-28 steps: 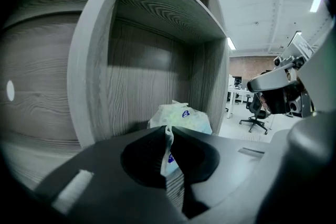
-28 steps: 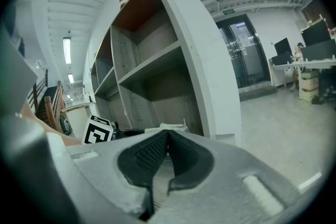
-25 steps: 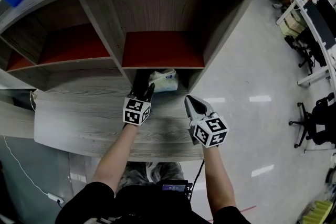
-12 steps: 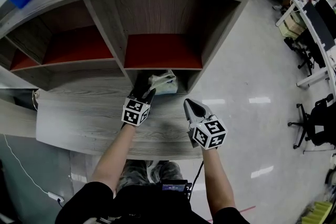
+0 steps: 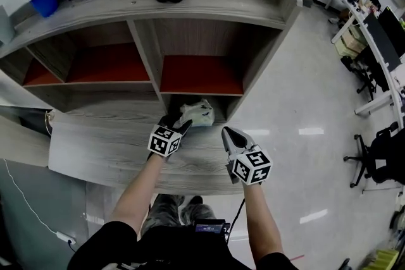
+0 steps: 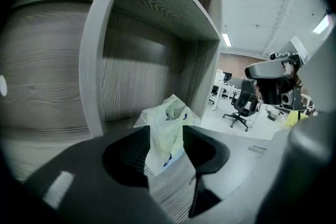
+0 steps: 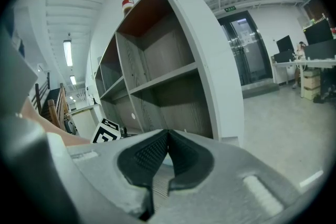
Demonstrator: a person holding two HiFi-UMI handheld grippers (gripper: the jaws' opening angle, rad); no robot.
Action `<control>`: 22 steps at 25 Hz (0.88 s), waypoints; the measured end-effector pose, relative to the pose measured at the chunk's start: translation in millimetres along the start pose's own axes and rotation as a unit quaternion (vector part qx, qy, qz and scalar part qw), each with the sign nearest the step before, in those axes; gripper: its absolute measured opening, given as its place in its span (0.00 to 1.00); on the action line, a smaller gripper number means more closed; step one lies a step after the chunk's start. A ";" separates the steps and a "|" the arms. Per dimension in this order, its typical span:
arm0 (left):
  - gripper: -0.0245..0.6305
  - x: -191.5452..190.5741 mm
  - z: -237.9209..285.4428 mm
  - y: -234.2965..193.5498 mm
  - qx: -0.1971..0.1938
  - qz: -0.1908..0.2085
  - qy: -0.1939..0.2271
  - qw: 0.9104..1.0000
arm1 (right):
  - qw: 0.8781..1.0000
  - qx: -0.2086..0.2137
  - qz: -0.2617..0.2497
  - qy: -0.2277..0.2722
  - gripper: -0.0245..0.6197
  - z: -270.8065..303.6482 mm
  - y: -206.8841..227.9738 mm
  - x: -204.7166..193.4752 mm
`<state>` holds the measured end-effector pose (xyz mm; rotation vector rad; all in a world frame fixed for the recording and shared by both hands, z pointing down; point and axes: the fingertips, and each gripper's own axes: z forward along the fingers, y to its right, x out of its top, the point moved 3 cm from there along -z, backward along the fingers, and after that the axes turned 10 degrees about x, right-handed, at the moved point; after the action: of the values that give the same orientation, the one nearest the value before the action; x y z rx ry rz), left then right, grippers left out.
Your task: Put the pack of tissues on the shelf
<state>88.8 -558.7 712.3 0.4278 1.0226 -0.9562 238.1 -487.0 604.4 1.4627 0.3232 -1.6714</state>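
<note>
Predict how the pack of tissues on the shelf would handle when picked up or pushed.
Its crumpled wrapper suggests the pack of tissues is soft and probably light. Standing tall and narrow, it may tip if pushed.

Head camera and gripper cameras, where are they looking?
Head view: on the person's head, looking down at grey wooden shelf unit; forearms, left gripper, right gripper show.
Left gripper view: on it, along jaws just opening around crumpled white tissue pack.
Right gripper view: on it, along shut jaws toward that shelf unit.
Shared: the shelf unit.
</note>
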 end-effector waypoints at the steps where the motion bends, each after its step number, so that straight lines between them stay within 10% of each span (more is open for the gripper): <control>1: 0.34 1.7 0.4 -0.2 -0.001 -0.004 0.000 1.000 | 1.000 -0.001 0.000 0.000 0.04 -1.2 -1.0 2.2; 11: 0.55 6.8 -12.8 3.5 -0.022 -0.007 -0.002 1.000 | 1.000 -0.010 0.002 -0.008 0.04 -10.7 -7.5 9.9; 22: 0.29 47.1 -88.4 6.4 -0.036 -0.032 0.049 0.998 | 1.000 -0.004 -0.015 -0.025 0.04 -18.1 -26.4 30.5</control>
<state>56.4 -515.5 627.7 0.3869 1.1622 -0.9605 233.0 -472.1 563.1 1.4152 0.3249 -1.7248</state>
